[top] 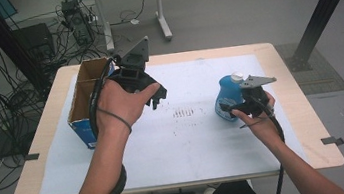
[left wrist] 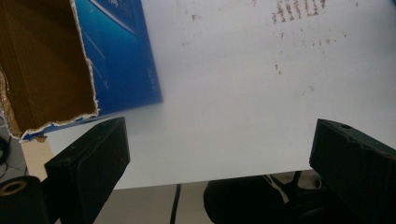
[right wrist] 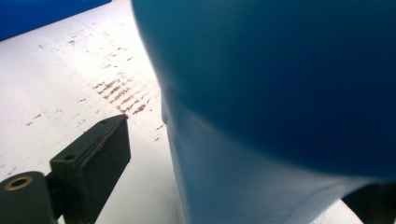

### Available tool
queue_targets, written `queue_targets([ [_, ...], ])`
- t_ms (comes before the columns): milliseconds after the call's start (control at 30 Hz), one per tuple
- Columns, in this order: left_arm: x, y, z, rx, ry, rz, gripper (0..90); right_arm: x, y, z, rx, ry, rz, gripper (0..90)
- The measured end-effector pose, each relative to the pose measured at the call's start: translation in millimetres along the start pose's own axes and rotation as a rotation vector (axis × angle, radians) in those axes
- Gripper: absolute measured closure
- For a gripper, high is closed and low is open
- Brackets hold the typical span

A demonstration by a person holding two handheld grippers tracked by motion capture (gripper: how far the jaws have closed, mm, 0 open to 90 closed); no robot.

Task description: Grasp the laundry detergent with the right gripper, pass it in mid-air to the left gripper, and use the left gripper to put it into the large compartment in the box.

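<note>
The round blue plastic bottle (top: 226, 97) stands on the white paper (top: 191, 140) on the tabletop, between the right gripper's (top: 232, 110) spread jaws. The left gripper (top: 157, 95) hangs spread near the torn blue cardboard box (top: 83, 106).

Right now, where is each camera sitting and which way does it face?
High view: above the person's side, looking forward and down on the table; both forearms, left gripper and right gripper show.
Left gripper view: on the left gripper, looking down past the box at the sheet; its two jaws show, wide apart.
Right gripper view: on the right gripper, close against the bottle; one jaw shows at its left.
Shared: the stained sheet; high and left gripper views share the box.
</note>
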State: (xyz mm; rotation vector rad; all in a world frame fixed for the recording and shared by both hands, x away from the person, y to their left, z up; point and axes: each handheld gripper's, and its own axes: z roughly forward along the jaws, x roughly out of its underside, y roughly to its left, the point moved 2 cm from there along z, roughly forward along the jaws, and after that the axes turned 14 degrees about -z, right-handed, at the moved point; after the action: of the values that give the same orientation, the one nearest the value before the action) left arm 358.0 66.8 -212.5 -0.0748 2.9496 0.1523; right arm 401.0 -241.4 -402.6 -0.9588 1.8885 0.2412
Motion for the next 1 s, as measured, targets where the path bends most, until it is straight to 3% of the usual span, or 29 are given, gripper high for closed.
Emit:
queue_targets([
  [433, -1.4, -0.8, 2.2, -0.005, 0.002, -0.001, 5.4, 3.5, -2.9, 2.1, -0.021, -0.024, 0.007, 28.6],
  [833, -2.4, -0.8, 4.6, -0.009, 0.006, 0.002, 5.4, 7.2, -5.6, 6.4, -0.034, -0.023, 0.016, 40.9],
  [1000, -2.9, -2.1, 5.5, -0.010, 0.005, 0.003, 5.4, 7.7, -5.7, 6.2, -0.032, -0.027, 0.018, 41.6],
])
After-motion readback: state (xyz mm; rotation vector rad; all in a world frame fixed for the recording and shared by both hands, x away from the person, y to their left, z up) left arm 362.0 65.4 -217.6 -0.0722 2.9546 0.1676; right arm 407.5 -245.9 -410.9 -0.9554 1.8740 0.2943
